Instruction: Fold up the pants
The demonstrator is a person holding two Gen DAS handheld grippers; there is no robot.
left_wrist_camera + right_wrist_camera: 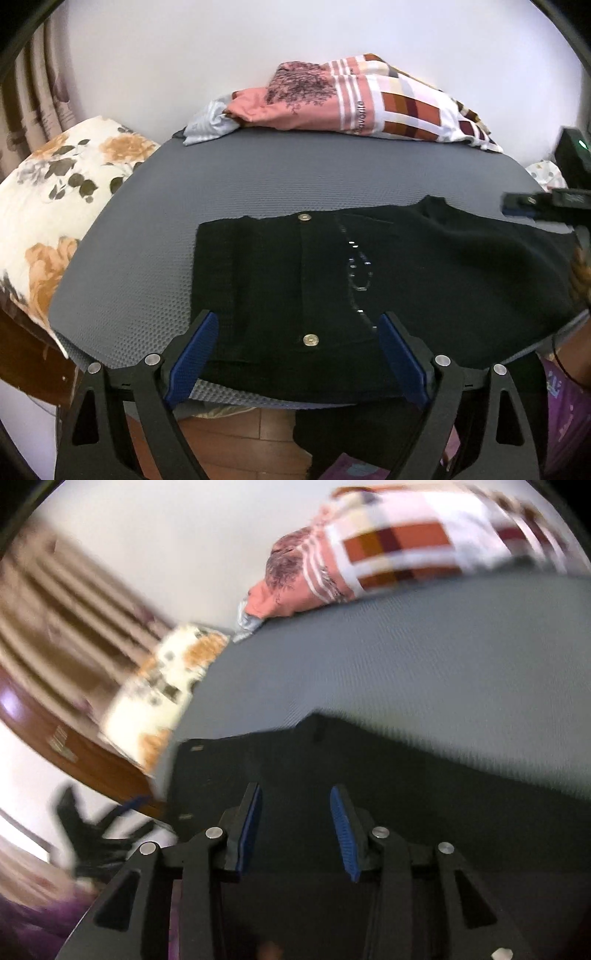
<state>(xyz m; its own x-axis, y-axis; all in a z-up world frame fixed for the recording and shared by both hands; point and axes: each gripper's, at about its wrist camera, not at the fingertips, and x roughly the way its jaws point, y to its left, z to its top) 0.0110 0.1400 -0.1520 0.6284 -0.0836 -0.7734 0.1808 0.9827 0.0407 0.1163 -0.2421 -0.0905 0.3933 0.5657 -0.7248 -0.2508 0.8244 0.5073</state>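
Black pants (332, 280) lie folded on a grey mat (147, 236), with two brass buttons (311, 339) showing near the left end. Part of the fabric hangs over the mat's near edge. My left gripper (297, 315) hovers over the near edge of the pants, jaws wide open, nothing pinched. My right gripper (535, 206) shows at the right edge of the left wrist view, above the far right of the pants. In the blurred right wrist view the right gripper (295, 788) is over the pants (406, 775) with its blue pads (341, 819) apart and nothing between them.
A bundle of pink and checked bedding (369, 107) lies along the mat's far edge by the white wall. A floral pillow (55, 206) sits to the left. Wooden floor (240, 435) shows below the near edge. A person's purple clothing (565, 417) is at the lower right.
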